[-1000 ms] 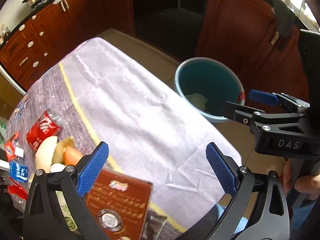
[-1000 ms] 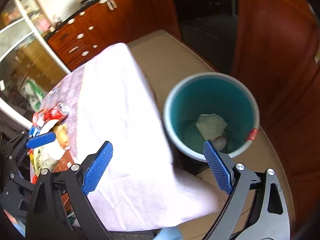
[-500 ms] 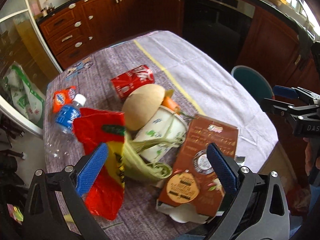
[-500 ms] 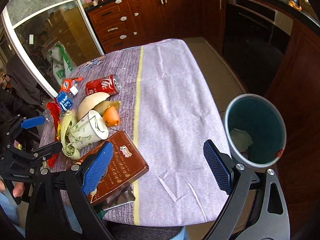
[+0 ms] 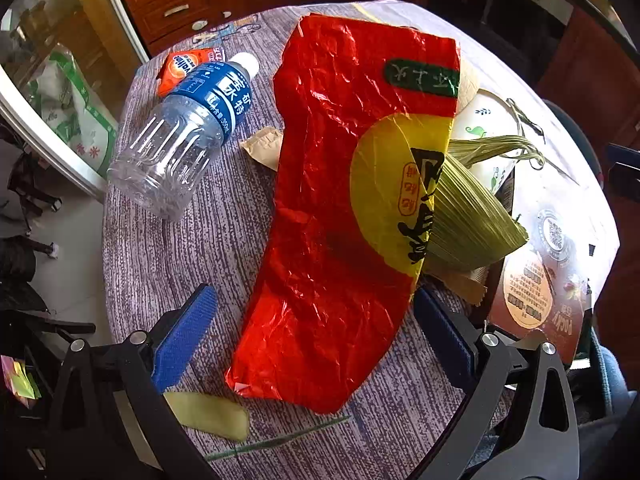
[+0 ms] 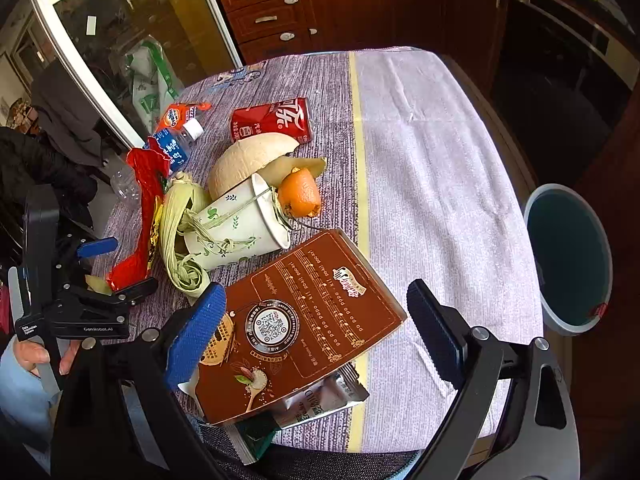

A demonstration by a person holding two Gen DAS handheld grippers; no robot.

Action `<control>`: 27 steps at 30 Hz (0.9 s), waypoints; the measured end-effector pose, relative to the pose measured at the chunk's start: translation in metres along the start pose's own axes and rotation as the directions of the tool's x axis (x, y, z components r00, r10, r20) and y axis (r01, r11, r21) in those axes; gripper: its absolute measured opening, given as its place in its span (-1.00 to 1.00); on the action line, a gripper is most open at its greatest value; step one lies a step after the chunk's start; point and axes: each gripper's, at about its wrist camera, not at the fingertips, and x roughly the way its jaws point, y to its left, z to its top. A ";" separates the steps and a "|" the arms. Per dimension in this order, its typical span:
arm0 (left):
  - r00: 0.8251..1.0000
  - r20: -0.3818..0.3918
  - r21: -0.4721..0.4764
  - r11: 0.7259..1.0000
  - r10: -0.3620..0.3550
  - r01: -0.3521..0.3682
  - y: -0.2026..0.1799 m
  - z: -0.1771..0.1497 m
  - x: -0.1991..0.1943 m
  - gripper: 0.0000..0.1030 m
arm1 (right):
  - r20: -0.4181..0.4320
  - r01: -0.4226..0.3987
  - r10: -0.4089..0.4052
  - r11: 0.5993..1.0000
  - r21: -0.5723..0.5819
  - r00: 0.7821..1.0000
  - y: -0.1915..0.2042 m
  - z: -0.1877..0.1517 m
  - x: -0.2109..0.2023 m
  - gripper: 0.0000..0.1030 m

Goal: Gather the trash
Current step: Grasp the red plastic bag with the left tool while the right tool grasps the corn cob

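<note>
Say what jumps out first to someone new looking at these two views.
The crumpled red and yellow plastic bag fills the left wrist view, lying on the cloth between the open left gripper, with a clear water bottle beside it. In the right wrist view the brown box sits between the open right gripper, and the teal bin stands on the floor past the table's right edge.

Between my left tool's (image 5: 310,336) blue pads lies a red wrapper (image 5: 340,200) with a yellow disc and black characters. Ahead of my right tool (image 6: 316,324) sit a brown box (image 6: 296,320), a white leaf-printed cup (image 6: 236,228), a red can (image 6: 272,120), and a teal bin (image 6: 568,260).
</note>
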 end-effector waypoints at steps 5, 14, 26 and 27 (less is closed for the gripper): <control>1.000 -0.018 0.014 1.000 -0.022 0.022 0.002 0.007 0.015 0.92 | -0.021 0.005 -0.005 1.000 -0.008 1.000 0.009 0.003 0.007 0.71; 0.991 0.035 -0.044 0.991 -0.129 0.130 0.018 0.003 0.013 0.10 | -0.043 0.019 -0.019 1.000 -0.014 0.999 0.020 0.010 0.012 0.71; 0.975 0.080 -0.149 0.964 -0.209 0.219 0.052 -0.006 -0.007 -0.80 | -0.020 -0.076 0.074 0.983 -0.169 0.997 0.089 0.044 0.014 0.71; 0.972 0.084 -0.164 0.959 -0.219 0.231 0.052 -0.010 -0.009 -0.75 | -0.022 -0.080 0.077 0.978 -0.192 0.997 0.097 0.047 0.017 0.71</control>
